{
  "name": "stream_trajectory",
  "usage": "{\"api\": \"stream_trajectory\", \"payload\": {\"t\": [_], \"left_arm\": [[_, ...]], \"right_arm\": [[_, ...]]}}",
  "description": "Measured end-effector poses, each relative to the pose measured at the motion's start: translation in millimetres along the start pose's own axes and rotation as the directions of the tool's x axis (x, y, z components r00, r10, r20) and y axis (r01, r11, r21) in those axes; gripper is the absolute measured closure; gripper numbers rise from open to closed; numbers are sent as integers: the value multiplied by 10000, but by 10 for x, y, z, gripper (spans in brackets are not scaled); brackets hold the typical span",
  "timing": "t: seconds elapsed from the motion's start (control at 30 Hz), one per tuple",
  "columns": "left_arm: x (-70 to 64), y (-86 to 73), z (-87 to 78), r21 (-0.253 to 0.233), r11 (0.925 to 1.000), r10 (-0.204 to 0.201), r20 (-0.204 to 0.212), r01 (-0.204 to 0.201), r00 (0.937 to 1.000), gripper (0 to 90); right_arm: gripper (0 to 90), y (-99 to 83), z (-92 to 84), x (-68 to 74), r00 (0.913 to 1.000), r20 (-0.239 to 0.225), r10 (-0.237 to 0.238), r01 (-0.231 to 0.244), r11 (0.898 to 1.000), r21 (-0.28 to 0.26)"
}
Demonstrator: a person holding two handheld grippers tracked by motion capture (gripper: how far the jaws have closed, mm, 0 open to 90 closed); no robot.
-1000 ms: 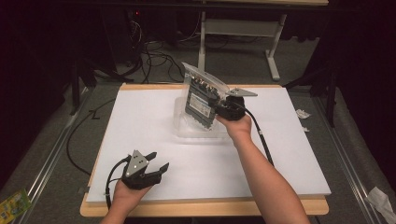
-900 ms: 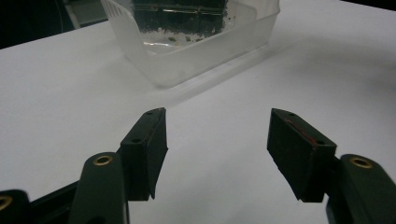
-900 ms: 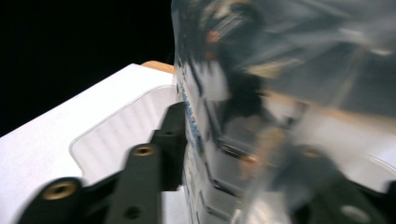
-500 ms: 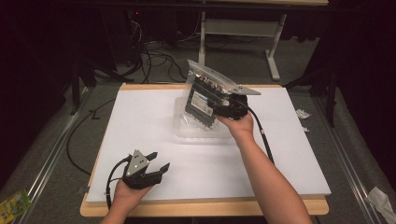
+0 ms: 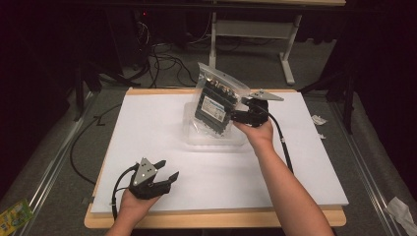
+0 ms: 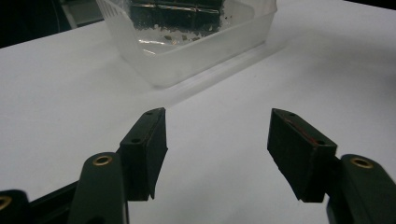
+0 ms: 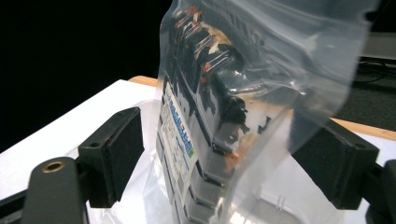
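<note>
Bag (image 5: pixel 219 105): stands in tub (image 5: pixel 192 135).
Right gripper (image 5: pixel 241 117): my jaws just opened, bag loose between.
Left gripper (image 5: pixel 164 169): wide, empty.
Risk: I judge unsupported bag may topple out.

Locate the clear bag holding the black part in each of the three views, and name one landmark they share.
High view: clear bag upper centre, standing in the plastic tub.
Left gripper view: top edge, behind the tub wall.
Right gripper view: centre, between the right tool's open jaws.
Shared landmark: the white table top.
</note>
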State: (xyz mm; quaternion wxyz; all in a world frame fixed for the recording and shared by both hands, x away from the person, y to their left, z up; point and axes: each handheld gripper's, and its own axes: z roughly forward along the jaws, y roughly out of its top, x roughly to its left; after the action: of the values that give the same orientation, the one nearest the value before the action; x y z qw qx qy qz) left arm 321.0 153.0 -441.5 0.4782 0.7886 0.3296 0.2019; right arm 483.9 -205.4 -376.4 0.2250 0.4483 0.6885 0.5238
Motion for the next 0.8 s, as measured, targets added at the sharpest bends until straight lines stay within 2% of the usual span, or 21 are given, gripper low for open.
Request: {"api": "stream_trajectory", "payload": {"t": [0.23,0.4,0.43,0.47,0.67,0.8], "left_arm": [[9,-2,-13,-58,10000,-49,-44,48,10000,379],[18,-4,-32,-131,9999,-106,-49,105,9999,377],[23,-3,-40,-173,9998,-137,-13,136,9999,377],[23,-3,-40,-173,9998,-137,-13,136,9999,377],[25,-3,-65,-231,9996,-191,4,191,9998,376],[22,-2,-66,-234,9996,-163,27,164,9999,376]], "right_arm": [[183,-59,-107,-8,9999,5,-128,128,9998,172],[172,-118,-257,-11,9999,-40,-160,160,9996,218],[171,-145,-340,-5,9997,-33,-251,252,9995,214],[171,-145,-340,-5,9997,-33,-251,252,9995,214],[152,-255,-635,32,9986,-131,-518,519,9985,143],[144,-352,-879,37,9980,-98,-625,625,9980,65]]}}
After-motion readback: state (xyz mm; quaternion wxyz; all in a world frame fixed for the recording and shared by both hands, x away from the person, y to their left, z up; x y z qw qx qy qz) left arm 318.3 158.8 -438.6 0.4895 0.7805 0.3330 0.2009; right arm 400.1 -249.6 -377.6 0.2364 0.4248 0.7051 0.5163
